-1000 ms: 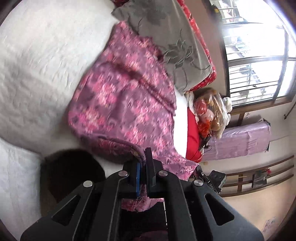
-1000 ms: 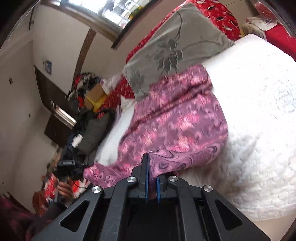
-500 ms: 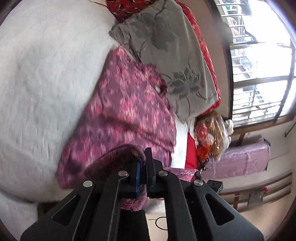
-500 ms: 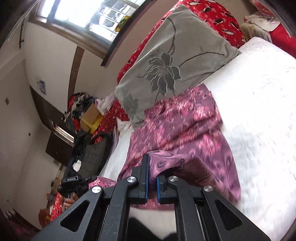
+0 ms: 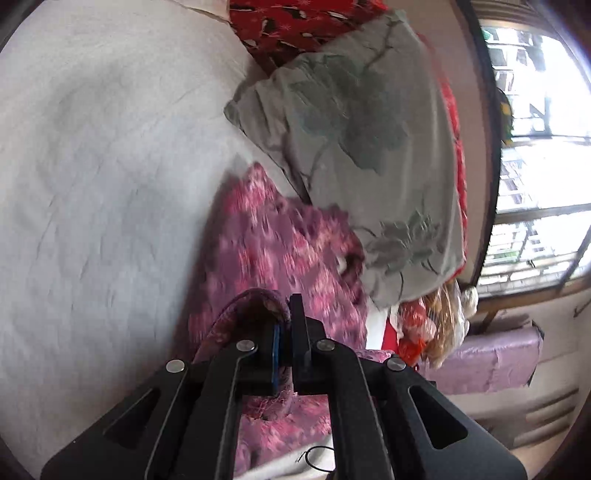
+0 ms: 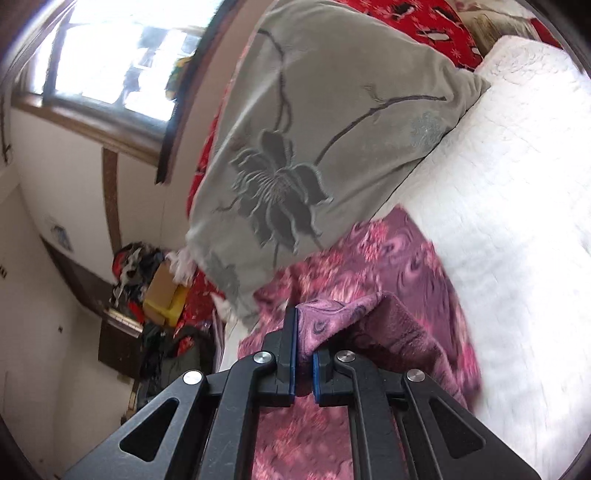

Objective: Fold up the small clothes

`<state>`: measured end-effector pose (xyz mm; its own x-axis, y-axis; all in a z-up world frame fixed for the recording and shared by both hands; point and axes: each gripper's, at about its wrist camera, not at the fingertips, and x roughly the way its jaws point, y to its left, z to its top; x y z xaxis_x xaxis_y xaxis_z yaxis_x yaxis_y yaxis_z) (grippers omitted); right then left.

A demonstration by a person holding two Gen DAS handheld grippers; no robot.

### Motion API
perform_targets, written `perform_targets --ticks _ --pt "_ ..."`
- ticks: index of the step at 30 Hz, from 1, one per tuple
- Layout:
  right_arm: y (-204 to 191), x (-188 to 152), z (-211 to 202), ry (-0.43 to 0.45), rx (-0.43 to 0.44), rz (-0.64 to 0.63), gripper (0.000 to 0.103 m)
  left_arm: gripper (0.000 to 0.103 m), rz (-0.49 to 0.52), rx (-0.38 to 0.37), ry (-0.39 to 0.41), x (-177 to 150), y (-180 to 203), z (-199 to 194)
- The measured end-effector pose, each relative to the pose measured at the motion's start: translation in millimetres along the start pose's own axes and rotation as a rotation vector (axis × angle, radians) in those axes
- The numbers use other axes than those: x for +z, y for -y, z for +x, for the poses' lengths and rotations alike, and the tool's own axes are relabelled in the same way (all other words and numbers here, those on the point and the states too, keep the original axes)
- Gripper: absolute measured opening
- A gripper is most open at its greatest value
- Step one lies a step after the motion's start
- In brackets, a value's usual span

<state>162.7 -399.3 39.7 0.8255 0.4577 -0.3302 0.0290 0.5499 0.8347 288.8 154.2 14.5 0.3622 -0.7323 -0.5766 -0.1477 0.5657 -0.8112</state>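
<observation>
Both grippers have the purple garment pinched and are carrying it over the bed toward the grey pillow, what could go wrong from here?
1. The left gripper and right gripper each pinch only a thin edge of the garment; it may slip out.
2. The pillow overlaps the garment's far end, so the fold could catch or bunch there.
3. The carried layer looks rumpled and may land uneven on the bedspread.

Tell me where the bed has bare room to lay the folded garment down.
Free: the white bedspread, a wide bare stretch beside the purple floral garment, away from the window; in the right wrist view it runs along the garment below the grey pillow's corner. Crowded: the window side, where the grey pillow overlaps the garment's far edge, with red bedding behind.
</observation>
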Motion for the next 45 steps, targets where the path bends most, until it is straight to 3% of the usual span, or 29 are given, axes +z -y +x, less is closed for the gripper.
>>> perform_targets --ticks 7,11,14,15,16,18,21,28,33,36,41,44,45 --pt "24 24 43 -0.062 -0.148 0.102 0.009 0.002 -0.096 0.014 -0.019 33 -11 28" --pt "25 35 48 -0.079 -0.139 0.176 0.011 0.003 -0.096 -0.024 -0.021 39 4 22" --pt "22 47 40 -0.023 -0.139 0.212 0.025 0.01 -0.126 -0.073 -0.009 44 10 13" --pt "23 52 32 0.025 -0.122 0.236 0.038 0.016 -0.136 -0.079 0.0 45 11 11" --pt "24 55 26 0.057 -0.107 0.259 0.043 0.021 -0.143 -0.087 0.017 47 11 6" --pt "25 60 16 0.084 -0.086 0.28 0.043 0.028 -0.149 -0.089 0.055 50 11 -5" --pt "16 59 7 0.048 -0.129 0.191 0.044 0.036 -0.104 -0.049 0.068 49 13 -13" --pt "4 34 8 -0.078 -0.331 -0.096 0.051 0.036 0.081 0.113 -0.035 33 8 4" --pt "7 28 25 -0.134 -0.421 -0.177 0.054 0.038 0.152 0.181 -0.082 30 8 24" --pt "7 31 39 -0.145 -0.444 -0.194 0.056 0.05 0.187 0.219 -0.083 34 15 36" --pt "6 41 65 -0.133 -0.491 -0.213 0.061 0.051 0.206 0.272 -0.084 42 23 55" --pt "6 43 74 -0.119 -0.503 -0.233 0.061 0.05 0.219 0.278 -0.057 42 25 59" --pt "6 44 74 -0.113 -0.504 -0.243 0.056 0.046 0.245 0.289 -0.041 39 28 59"
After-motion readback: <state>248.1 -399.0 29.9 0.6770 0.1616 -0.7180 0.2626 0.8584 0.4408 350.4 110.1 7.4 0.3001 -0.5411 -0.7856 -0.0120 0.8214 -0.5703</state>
